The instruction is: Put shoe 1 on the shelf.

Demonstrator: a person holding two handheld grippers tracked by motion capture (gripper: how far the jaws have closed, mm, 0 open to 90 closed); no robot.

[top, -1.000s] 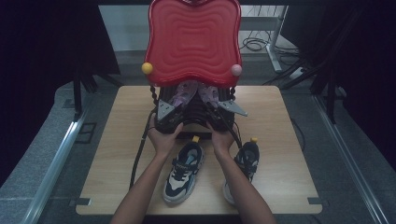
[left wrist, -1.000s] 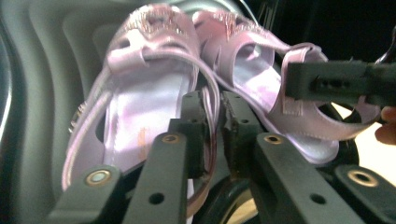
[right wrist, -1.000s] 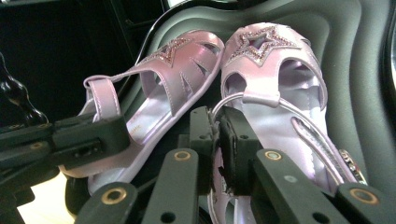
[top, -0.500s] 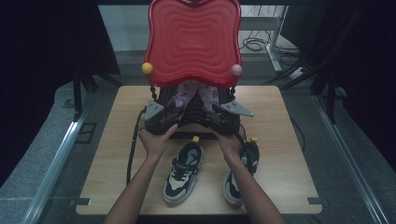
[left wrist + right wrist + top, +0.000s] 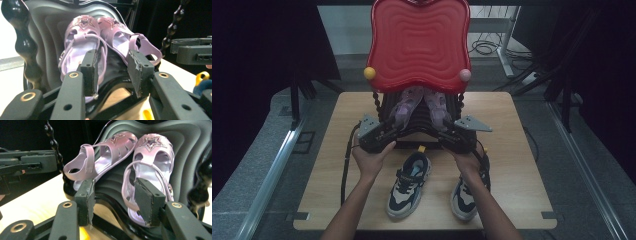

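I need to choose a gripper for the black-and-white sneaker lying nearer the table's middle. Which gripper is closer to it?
Left, narrowly. The left gripper is beyond the black-and-white sneaker, toward its left; the right gripper is beyond it toward the right, nearer the other sneaker.

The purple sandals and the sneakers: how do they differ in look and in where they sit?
The purple sandals are open and strappy with star-shaped toe decoration; the sneakers are closed, black, white and grey. The sandals lean together on the dark ribbed rack under the red top; the sneakers lie flat on the wooden table, apart, nearer the person. Both are pairs, toes pointing away from the person.
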